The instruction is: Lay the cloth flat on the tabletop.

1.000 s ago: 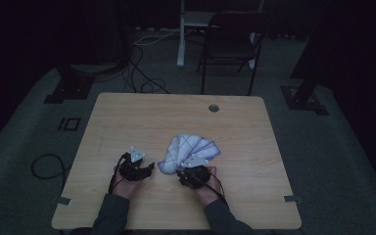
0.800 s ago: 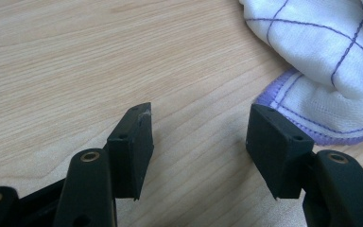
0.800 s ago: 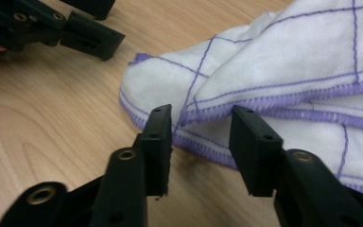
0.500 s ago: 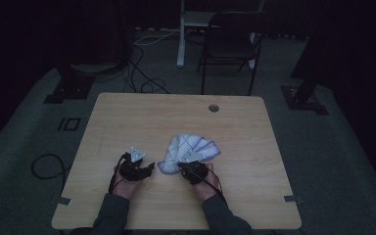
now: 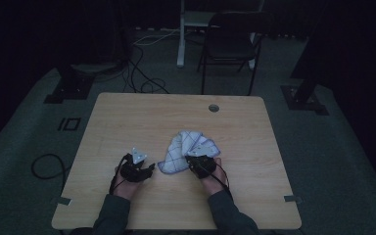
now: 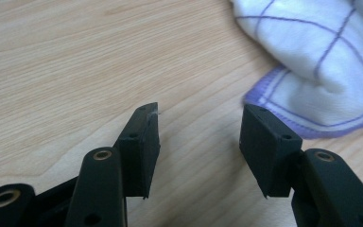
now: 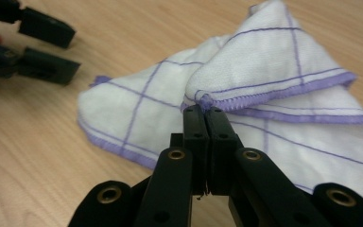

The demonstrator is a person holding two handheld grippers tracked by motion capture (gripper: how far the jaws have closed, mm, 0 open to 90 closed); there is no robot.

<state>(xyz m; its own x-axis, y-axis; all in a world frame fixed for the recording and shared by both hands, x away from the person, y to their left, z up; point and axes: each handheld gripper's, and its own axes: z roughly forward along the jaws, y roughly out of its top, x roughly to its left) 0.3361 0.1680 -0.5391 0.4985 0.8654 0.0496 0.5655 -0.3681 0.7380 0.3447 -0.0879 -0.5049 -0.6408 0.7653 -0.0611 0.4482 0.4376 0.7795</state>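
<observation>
My left gripper (image 5: 146,169) sits over the desk (image 5: 127,122) toward its near edge, left of the middle, and just left of the cloth (image 5: 188,149). In the left gripper view my 2 jaws stand apart, released, with bare wood grain between them; they have just been closing a little, and nothing is between them. The purple hem of the cloth (image 6: 321,61) lies just past my right-hand jaw there, apart from it as far as I can tell.

The cloth is white with a thin purple grid and a purple stitched border. It lies bunched and folded on the desk near the middle, slightly toward the near edge, between my 2 hands, with its folds fanning toward the far right.

My right gripper (image 5: 196,161) is at the cloth's near right side. In the right gripper view my jaws are clenched tight together, pinching a gathered bit of the purple hem (image 7: 207,102) at their tips, and the cloth (image 7: 264,66) rises in a fold from that pinch. The rest spreads on the wood behind it. My left gripper (image 7: 47,49) shows at the top left of that view, jaws parted, apart from the cloth's corner.
</observation>
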